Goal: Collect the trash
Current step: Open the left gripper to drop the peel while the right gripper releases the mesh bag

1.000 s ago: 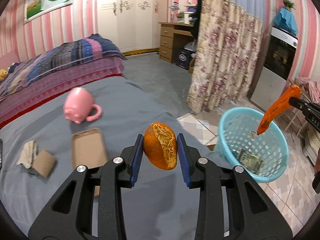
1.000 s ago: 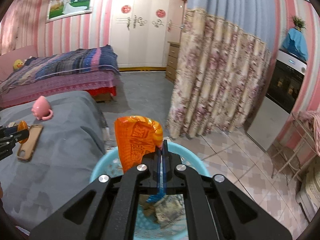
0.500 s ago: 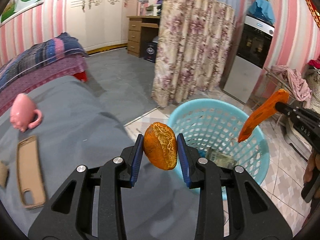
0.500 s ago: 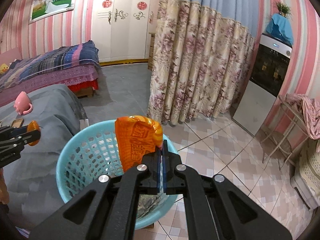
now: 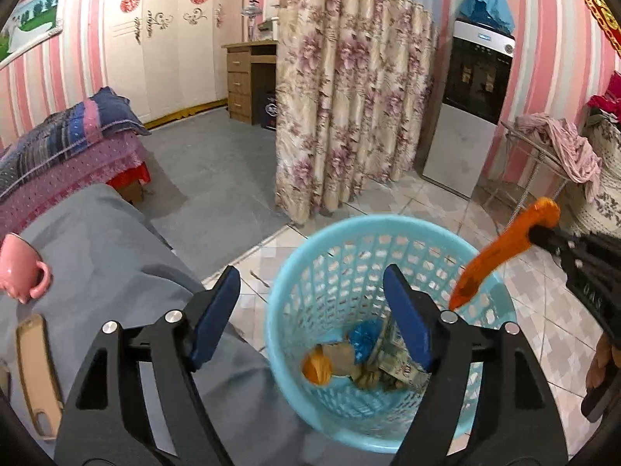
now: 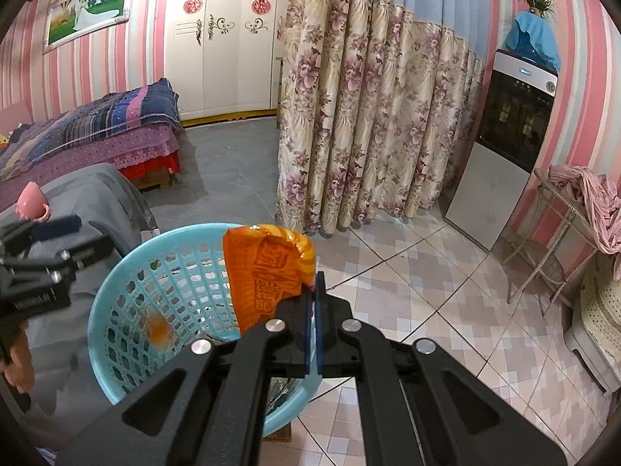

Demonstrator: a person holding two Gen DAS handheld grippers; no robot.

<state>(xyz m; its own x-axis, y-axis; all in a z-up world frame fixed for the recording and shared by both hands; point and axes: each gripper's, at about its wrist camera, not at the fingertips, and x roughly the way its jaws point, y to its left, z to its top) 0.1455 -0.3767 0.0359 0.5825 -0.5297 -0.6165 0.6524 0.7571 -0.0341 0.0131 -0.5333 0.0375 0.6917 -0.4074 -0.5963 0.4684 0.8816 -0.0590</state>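
**Pink-striped bedroom, basket at the bed's edge**

Grey bed cover [image 5: 97, 240] meets tiled floor [image 6: 407, 279], where a turquoise basket [image 5: 295, 272] stands just beside the bed. Left gripper [image 5: 310, 310] jaws are opening, nothing between them; an orange peel [image 5: 317, 367] lies inside the basket. Right gripper [image 6: 313, 283] jaws pinch an orange wrapper [image 6: 268, 272] above the rim.

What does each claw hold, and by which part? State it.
Left claw, opening: nothing; the orange peel lies in the basket. Right claw: the orange wrapper, pinched at its lower right edge.

Left gripper [image 5: 310, 310] jaws opening, empty, above the blue basket [image 5: 295, 272]; orange peel [image 5: 317, 368] inside
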